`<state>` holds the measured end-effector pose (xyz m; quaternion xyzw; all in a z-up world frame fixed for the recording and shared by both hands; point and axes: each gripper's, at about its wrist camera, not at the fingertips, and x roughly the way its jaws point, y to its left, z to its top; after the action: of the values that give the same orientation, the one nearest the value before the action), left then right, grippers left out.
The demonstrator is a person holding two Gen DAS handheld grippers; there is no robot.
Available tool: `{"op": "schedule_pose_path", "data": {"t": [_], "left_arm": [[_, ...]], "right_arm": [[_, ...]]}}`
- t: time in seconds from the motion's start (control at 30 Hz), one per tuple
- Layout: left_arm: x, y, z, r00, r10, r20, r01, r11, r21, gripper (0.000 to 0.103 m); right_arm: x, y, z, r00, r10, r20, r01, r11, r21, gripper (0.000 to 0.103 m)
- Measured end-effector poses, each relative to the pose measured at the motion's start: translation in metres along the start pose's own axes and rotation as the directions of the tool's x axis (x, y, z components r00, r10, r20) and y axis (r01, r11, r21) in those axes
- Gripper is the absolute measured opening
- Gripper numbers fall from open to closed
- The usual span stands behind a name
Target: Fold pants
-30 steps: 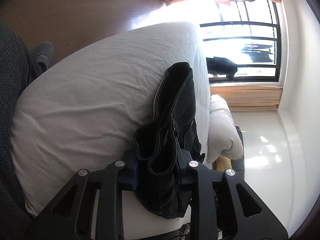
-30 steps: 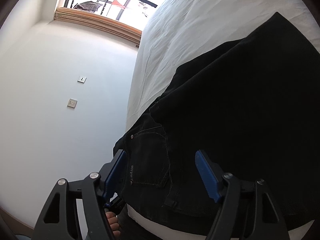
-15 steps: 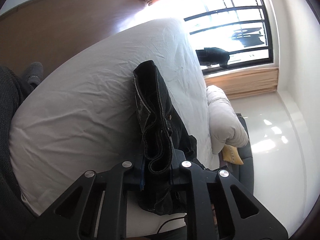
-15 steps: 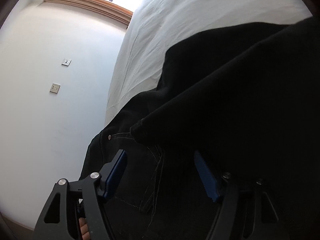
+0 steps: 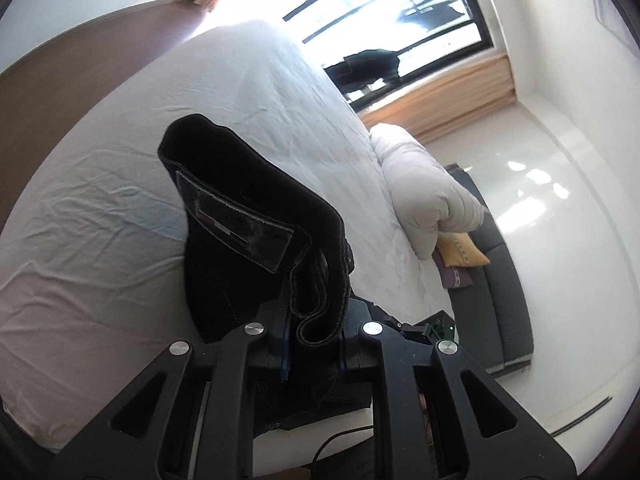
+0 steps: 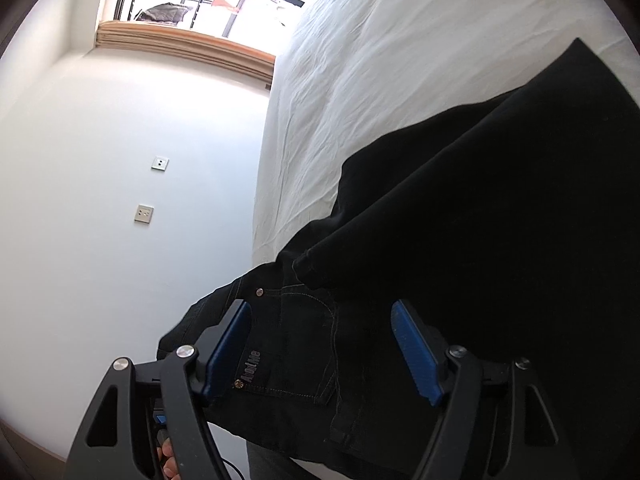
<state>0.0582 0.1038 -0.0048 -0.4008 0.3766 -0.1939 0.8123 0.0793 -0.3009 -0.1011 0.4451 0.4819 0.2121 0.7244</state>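
L gripper point(image 5: 314, 342) pinches the black jeans' point(image 5: 256, 232) waistband lower center, fabric rising toward upper left over the white bed point(image 5: 120, 216), while R gripper point(image 6: 320, 344), jaws wide, straddles the pocket area w/o gripping.

The pants point(image 6: 480, 260) are lying on the bed point(image 5: 120, 240), spreading toward its near edge. A bunched part of them is sitting between the fingers of the left gripper point(image 5: 314, 344). The right gripper point(image 6: 320, 344) is straddling the pocket area. A duvet point(image 5: 424, 196) is resting beside the bed, with cushions point(image 5: 460, 256) lying under it on a sofa point(image 5: 504, 292). A window point(image 5: 400, 28) is standing beyond the bed.
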Motion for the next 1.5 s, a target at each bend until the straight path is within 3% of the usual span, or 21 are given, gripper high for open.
{"op": "schedule_pose_path", "data": {"t": [0.17, 0.3, 0.4, 0.5, 0.7, 0.93, 0.97, 1.03, 1.07, 1.17, 1.23, 1.5], "left_arm": [[0.066, -0.074, -0.022, 0.991, -0.025, -0.135, 0.05, 0.982, 0.183, 0.014], [0.123, -0.095, -0.062, 0.967, 0.018, -0.254, 0.051, 0.964, 0.26, 0.014], [0.145, -0.104, -0.083, 0.952, 0.066, -0.297, 0.036, 0.945, 0.325, 0.014], [0.156, -0.116, -0.099, 0.944, 0.103, -0.315, 0.033, 0.916, 0.399, 0.014], [0.175, -0.126, -0.108, 0.937, 0.166, -0.308, 0.007, 0.87, 0.493, 0.014], [0.191, -0.162, -0.134, 0.931, 0.223, -0.29, 0.013, 0.771, 0.636, 0.014], [0.194, -0.167, -0.137, 0.929, 0.226, -0.292, 0.019, 0.761, 0.649, 0.014], [0.199, -0.175, -0.145, 0.928, 0.234, -0.29, 0.025, 0.737, 0.676, 0.014], [0.204, -0.184, -0.149, 0.928, 0.239, -0.284, 0.023, 0.727, 0.687, 0.014], [0.211, -0.191, -0.154, 0.925, 0.239, -0.295, 0.034, 0.722, 0.692, 0.014], [0.212, -0.194, -0.156, 0.922, 0.241, -0.302, 0.046, 0.708, 0.705, 0.014], [0.252, -0.221, -0.174, 0.902, 0.269, -0.338, 0.078, 0.667, 0.741, 0.014]], "right_arm": [[-0.029, -0.015, 0.008, 0.999, 0.05, 0.013, -0.05, 0.998, 0.03, 0.079], [-0.049, -0.014, 0.022, 0.998, 0.068, 0.007, -0.068, 0.998, 0.011, 0.082], [-0.061, -0.006, 0.032, 0.998, 0.064, -0.007, -0.064, 0.998, -0.026, 0.087], [-0.067, 0.003, 0.038, 0.999, 0.038, -0.025, -0.04, 0.997, -0.064, 0.093], [-0.054, 0.034, 0.031, 0.996, -0.008, -0.09, -0.008, 0.985, -0.17, 0.093], [-0.035, 0.055, 0.022, 0.984, -0.121, -0.132, 0.076, 0.951, -0.301, 0.093], [-0.032, 0.054, 0.023, 0.98, -0.151, -0.126, 0.104, 0.942, -0.319, 0.09], [-0.032, 0.05, 0.025, 0.978, -0.163, -0.128, 0.113, 0.937, -0.329, 0.066], [-0.032, 0.046, 0.027, 0.977, -0.161, -0.137, 0.11, 0.94, -0.322, 0.062], [-0.043, 0.036, 0.029, 0.979, -0.162, -0.122, 0.116, 0.94, -0.32, 0.029], [-0.051, 0.029, 0.03, 0.983, -0.154, -0.103, 0.115, 0.943, -0.313, 0.023], [-0.082, -0.009, 0.048, 0.99, -0.137, -0.045, 0.122, 0.961, -0.246, 0.018]]}}
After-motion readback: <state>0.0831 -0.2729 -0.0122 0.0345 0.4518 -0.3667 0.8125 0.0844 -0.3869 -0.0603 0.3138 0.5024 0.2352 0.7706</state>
